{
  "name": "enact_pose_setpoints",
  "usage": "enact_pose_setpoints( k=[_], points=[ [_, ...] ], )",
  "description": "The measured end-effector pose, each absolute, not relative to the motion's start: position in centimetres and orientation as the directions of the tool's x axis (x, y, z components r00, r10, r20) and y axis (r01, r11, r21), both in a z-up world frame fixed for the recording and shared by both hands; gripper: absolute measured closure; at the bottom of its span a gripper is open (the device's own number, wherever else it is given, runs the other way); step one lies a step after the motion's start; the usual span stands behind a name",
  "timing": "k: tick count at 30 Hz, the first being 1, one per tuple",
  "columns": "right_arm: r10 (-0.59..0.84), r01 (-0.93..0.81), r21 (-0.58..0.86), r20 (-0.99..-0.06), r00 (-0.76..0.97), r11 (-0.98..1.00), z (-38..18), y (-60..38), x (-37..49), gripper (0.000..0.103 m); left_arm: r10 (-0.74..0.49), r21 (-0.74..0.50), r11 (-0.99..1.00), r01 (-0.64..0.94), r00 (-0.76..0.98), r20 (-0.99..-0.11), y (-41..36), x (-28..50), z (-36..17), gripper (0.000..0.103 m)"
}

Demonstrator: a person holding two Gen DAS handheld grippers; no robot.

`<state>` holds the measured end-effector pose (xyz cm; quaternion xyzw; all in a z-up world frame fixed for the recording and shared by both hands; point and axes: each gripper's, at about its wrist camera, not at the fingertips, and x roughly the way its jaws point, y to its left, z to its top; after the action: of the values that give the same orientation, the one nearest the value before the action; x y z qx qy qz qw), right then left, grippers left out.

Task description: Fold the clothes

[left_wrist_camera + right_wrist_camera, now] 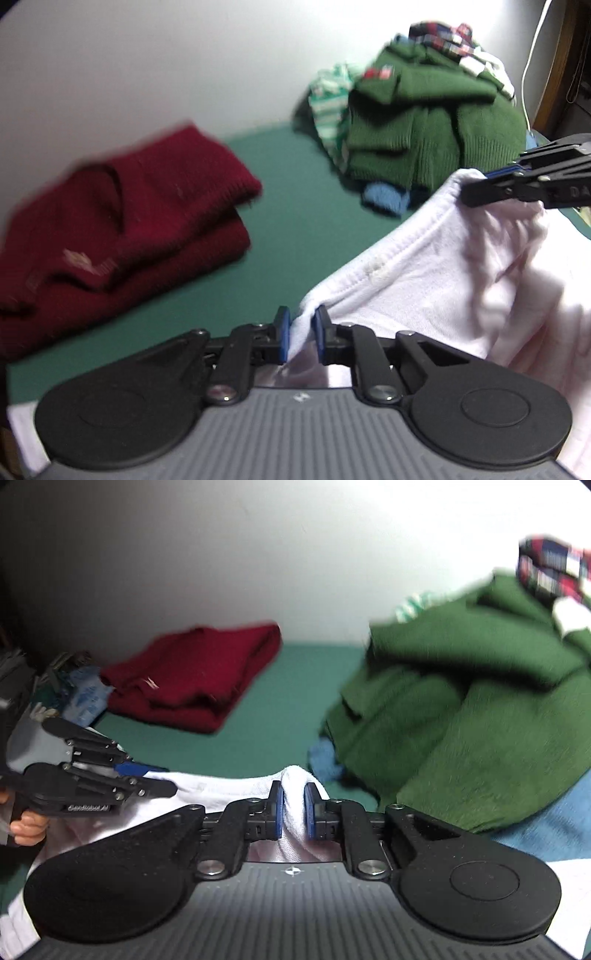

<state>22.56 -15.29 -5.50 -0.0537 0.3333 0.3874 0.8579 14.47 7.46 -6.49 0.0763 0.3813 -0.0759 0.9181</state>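
Green worktop [295, 206], clothes heaped behind: each hand-held gripper, left [301, 334] and right [293, 810], clamps the white garment's [424, 273] edge, stretching it for folding.

Setting: a room in a home, used for sorting laundry
Surface: green bench [295, 206] against a plain white wall [155, 59]
Laundry: folded red sweater [122, 229]; heap of unfolded clothes [428, 122]
Fittings: wooden furniture [557, 62] at the right edge

Pale pink garment [424, 280], edge lifted, bunched
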Motion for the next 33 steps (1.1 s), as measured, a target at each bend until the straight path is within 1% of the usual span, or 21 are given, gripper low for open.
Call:
enact_pose_setpoints(
  k=[2,3,5,7,9,10,12,14,16,17,18,19,21,24,25,26,27,28,29,30,33],
  points=[
    [0.642,-0.777,0.043,-0.592,0.487,0.628,-5.0,-15.5,19.8,0.090,-0.051,0.160,0.965,0.206,0.751,-0.658,6.4,12.3,-5.5,0.090],
    [0.636,-0.806,-0.004,-0.612,0.470,0.592,-5.3,-15.7,18.6,0.090,-0.051,0.194,0.954,0.228,0.764,-0.644,5.8,11.0,-5.4,0.090],
    [0.604,-0.849,-0.059,-0.678,0.420,0.525,-6.2,-16.0,16.6,0.089,-0.058,0.255,0.920,0.296,0.749,-0.660,4.5,8.7,-6.1,0.090],
    [0.566,-0.883,-0.072,-0.743,0.358,0.463,-7.2,-16.4,15.0,0.086,-0.073,0.288,0.883,0.372,0.713,-0.697,3.3,6.6,-7.2,0.090],
    [0.539,-0.904,-0.037,-0.792,0.287,0.427,-7.7,-16.8,13.9,0.082,-0.109,0.244,0.872,0.424,0.655,-0.748,3.0,5.1,-8.1,0.090],
    [0.546,-0.902,-0.005,-0.794,0.266,0.431,-7.5,-17.1,13.7,0.081,-0.123,0.230,0.868,0.440,0.639,-0.759,2.9,4.5,-8.2,0.089],
    [0.591,-0.880,0.055,-0.760,0.269,0.471,-6.4,-17.8,13.5,0.075,-0.153,0.199,0.870,0.451,0.631,-0.760,3.3,3.8,-7.3,0.080],
    [0.635,-0.810,0.145,-0.703,0.320,0.568,-5.3,-18.7,14.4,0.048,-0.194,0.136,0.893,0.430,0.638,-0.745,4.2,4.3,-5.8,0.075],
    [0.637,-0.695,0.243,-0.667,0.386,0.676,-5.1,-19.4,15.6,0.044,-0.221,0.067,0.920,0.386,0.655,-0.723,5.2,6.1,-4.6,0.066],
    [0.619,-0.625,0.285,-0.666,0.416,0.726,-5.4,-19.6,16.5,0.043,-0.234,0.032,0.931,0.363,0.663,-0.711,5.8,7.0,-3.9,0.053],
    [0.600,-0.553,0.326,-0.669,0.438,0.767,-5.8,-19.7,17.4,0.043,-0.241,-0.006,0.942,0.335,0.665,-0.707,6.3,8.3,-3.7,0.046],
    [0.580,-0.497,0.350,-0.680,0.448,0.794,-6.2,-19.8,18.1,0.043,-0.243,-0.046,0.952,0.301,0.659,-0.711,7.0,9.8,-3.8,0.045],
    [0.544,-0.419,0.371,-0.709,0.448,0.829,-7.1,-19.5,19.0,0.045,-0.259,-0.137,0.961,0.242,0.596,-0.760,8.2,13.3,-4.9,0.040],
    [0.531,-0.415,0.358,-0.718,0.450,0.836,-7.9,-18.7,19.2,0.046,-0.266,-0.195,0.962,0.191,0.500,-0.824,8.7,15.8,-7.3,0.042],
    [0.524,-0.420,0.346,-0.721,0.454,0.839,-8.1,-18.6,19.1,0.049,-0.268,-0.201,0.961,0.188,0.479,-0.836,8.7,16.1,-7.9,0.044],
    [0.516,-0.425,0.332,-0.725,0.456,0.842,-8.2,-18.5,19.1,0.059,-0.270,-0.207,0.961,0.184,0.458,-0.847,8.6,16.4,-8.5,0.045],
    [0.512,-0.433,0.320,-0.724,0.462,0.843,-8.1,-18.5,19.0,0.070,-0.272,-0.209,0.960,0.184,0.446,-0.853,8.5,16.4,-8.8,0.057],
    [0.513,-0.445,0.309,-0.717,0.471,0.841,-8.0,-18.5,19.0,0.090,-0.272,-0.208,0.960,0.188,0.442,-0.854,8.4,16.1,-8.7,0.061],
    [0.514,-0.456,0.298,-0.711,0.481,0.839,-7.9,-18.5,19.0,0.097,-0.275,-0.210,0.959,0.191,0.446,-0.852,8.4,15.8,-8.6,0.069],
    [0.514,-0.466,0.287,-0.704,0.490,0.837,-7.7,-18.5,18.9,0.097,-0.280,-0.214,0.958,0.192,0.456,-0.845,8.5,15.5,-8.4,0.075],
    [0.528,-0.505,0.256,-0.670,0.522,0.824,-6.8,-18.4,18.9,0.099,-0.290,-0.219,0.956,0.197,0.491,-0.822,8.9,14.5,-7.7,0.082]
  ],
)
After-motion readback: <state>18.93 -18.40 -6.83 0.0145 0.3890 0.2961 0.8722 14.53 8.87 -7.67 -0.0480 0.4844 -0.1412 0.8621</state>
